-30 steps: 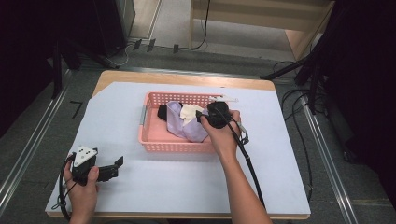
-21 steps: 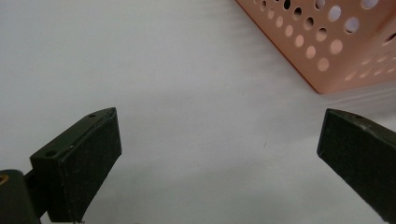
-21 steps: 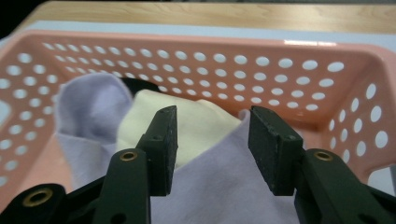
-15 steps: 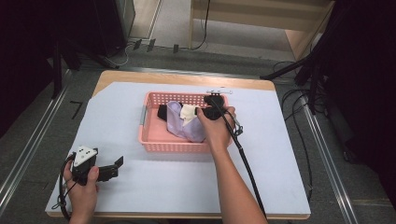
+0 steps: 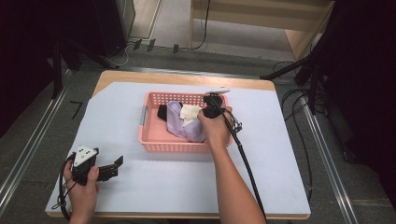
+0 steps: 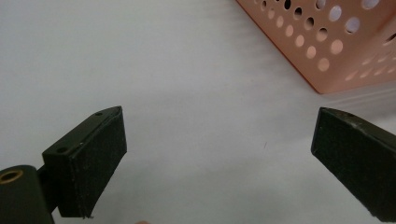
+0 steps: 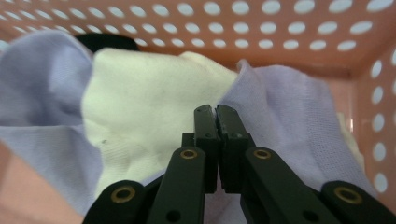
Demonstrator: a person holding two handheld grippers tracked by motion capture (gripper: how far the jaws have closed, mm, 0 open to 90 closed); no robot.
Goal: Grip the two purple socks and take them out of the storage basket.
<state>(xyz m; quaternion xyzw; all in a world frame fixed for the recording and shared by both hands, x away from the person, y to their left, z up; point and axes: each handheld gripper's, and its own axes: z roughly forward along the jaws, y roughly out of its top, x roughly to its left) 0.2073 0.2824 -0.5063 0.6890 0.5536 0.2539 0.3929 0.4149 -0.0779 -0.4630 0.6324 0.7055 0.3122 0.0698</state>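
A pink perforated basket (image 5: 173,147) sits mid-table with a cream cloth (image 5: 188,113), a lavender cloth (image 5: 180,127) and something black (image 5: 162,112) in it. My right gripper (image 5: 201,113) reaches into the basket from the right. In the right gripper view its jaws have just closed. The right gripper (image 7: 215,110) is shut where the cream cloth (image 7: 144,116) meets the lavender cloth (image 7: 289,116), with a fold seemingly pinched. My left gripper (image 5: 112,168) rests near the table's front left corner. The left gripper (image 6: 219,121) stands wide open over bare white sheet.
White sheet (image 5: 280,140) covers the wooden table. The basket corner (image 6: 327,42) shows at the upper right of the left gripper view. A black cable (image 5: 243,154) trails from the right gripper along the forearm. Dark stands and cables surround the table.
The right hand has moved left and down into the basket onto the cloths. The left hand has stayed put.
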